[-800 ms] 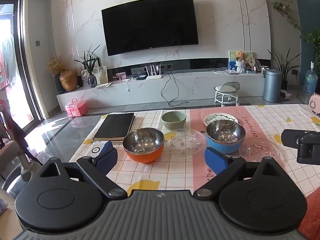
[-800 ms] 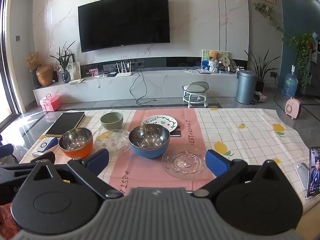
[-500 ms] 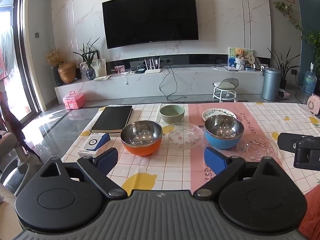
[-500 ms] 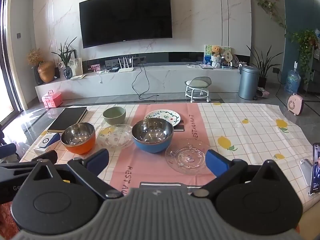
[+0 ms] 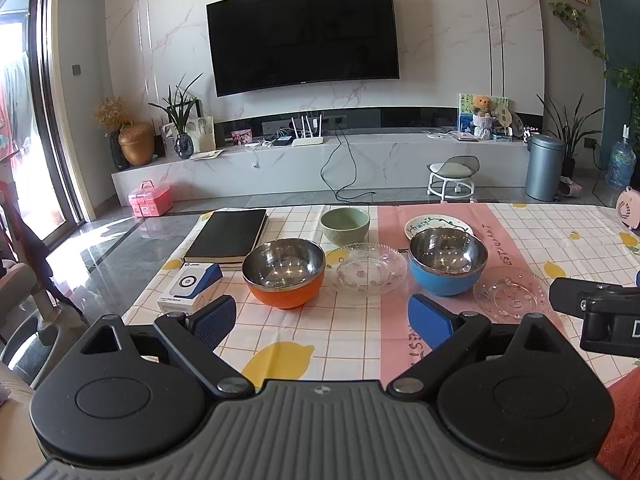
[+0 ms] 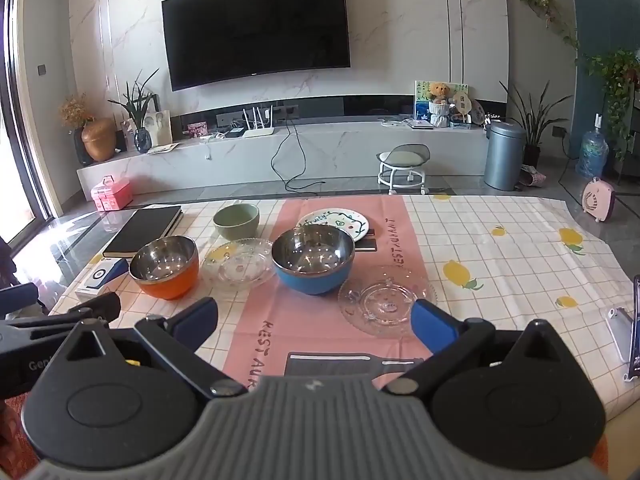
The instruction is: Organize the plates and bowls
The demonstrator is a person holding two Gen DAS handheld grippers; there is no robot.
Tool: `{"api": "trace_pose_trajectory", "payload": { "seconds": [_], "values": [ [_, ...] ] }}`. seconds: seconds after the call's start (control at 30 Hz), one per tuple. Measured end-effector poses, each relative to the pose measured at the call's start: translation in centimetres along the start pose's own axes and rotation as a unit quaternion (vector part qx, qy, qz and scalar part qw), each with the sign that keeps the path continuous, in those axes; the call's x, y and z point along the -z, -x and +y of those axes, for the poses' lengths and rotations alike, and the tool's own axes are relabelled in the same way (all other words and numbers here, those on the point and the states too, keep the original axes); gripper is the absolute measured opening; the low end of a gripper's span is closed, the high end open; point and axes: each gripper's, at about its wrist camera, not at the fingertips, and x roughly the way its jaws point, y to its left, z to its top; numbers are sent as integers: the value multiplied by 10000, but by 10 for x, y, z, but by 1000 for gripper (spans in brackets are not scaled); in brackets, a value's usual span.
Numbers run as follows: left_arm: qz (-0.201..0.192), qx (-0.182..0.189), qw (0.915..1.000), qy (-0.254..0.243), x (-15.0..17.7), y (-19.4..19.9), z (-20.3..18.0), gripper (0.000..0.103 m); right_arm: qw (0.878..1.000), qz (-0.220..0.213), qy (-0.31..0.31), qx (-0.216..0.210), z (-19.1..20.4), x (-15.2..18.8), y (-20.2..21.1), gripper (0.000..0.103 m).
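On the tablecloth stand an orange steel-lined bowl point(image 5: 284, 272) point(image 6: 165, 266), a blue steel-lined bowl point(image 5: 447, 261) point(image 6: 313, 260) and a green ceramic bowl point(image 5: 345, 225) point(image 6: 236, 221). A clear glass plate point(image 5: 370, 268) point(image 6: 239, 267) lies between the steel bowls. A second glass plate point(image 5: 510, 295) point(image 6: 386, 300) lies right of the blue bowl. A white painted plate point(image 5: 436, 226) point(image 6: 334, 222) lies behind it. My left gripper point(image 5: 322, 326) is open and empty, short of the orange bowl. My right gripper point(image 6: 314, 320) is open and empty, in front of the blue bowl.
A black notebook point(image 5: 228, 236) and a small white-blue box point(image 5: 190, 286) lie at the table's left. A phone on a stand point(image 6: 634, 328) is at the right edge. The right gripper's body point(image 5: 600, 314) shows in the left wrist view.
Both grippers have pulled back and risen slightly, so the dishes sit a little farther off in both views. Nothing on the table has moved.
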Motion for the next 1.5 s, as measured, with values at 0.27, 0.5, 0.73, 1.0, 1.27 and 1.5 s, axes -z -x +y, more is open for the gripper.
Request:
{"api": "trace_pose_trajectory", "payload": {
  "seconds": [0.27,0.5,0.73,1.0,1.27,1.5],
  "values": [
    [15,-3,10000,11,3,2,-1,103,10000,59,-41,-30,-1,2,-2,101],
    [-8,-2,10000,4,3,4,-2,103,10000,55,-17,-45,0,3,-1,101],
    [33,4,10000,44,4,5,-1,103,9999,114,-67,-26,-1,4,-2,101],
    [24,16,10000,-19,6,5,-2,103,9999,151,-70,-37,0,3,-3,101],
    [44,24,10000,1,6,6,-2,103,9998,174,-15,-77,3,6,-4,101],
    [45,26,10000,-4,6,6,-3,103,9998,203,-3,-84,3,6,-5,101]
  ]
}}
